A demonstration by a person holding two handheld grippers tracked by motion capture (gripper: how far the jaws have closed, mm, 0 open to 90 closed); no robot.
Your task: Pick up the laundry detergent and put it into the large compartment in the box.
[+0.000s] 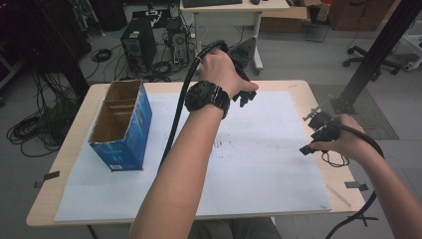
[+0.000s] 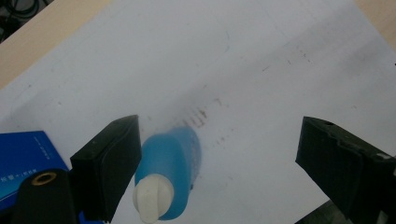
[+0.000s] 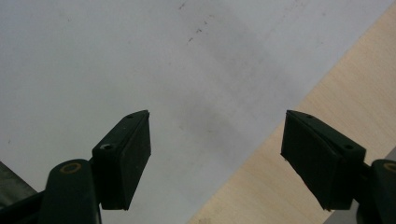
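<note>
A blue bottle with a white cap lies on the white paper sheet, cap pointing toward the camera. My left gripper hovers over it, open wide, and the bottle sits close to the left jaw without touching it. In the high view the left gripper is held over the far middle of the table. My right gripper is near the table's right edge. It stands open with nothing between its jaws, above the border of the paper and bare wood.
An open blue cardboard box stands on the left part of the wooden table; its corner shows beside the left jaw. The paper sheet covers most of the tabletop. Computers and cables lie on the floor beyond.
</note>
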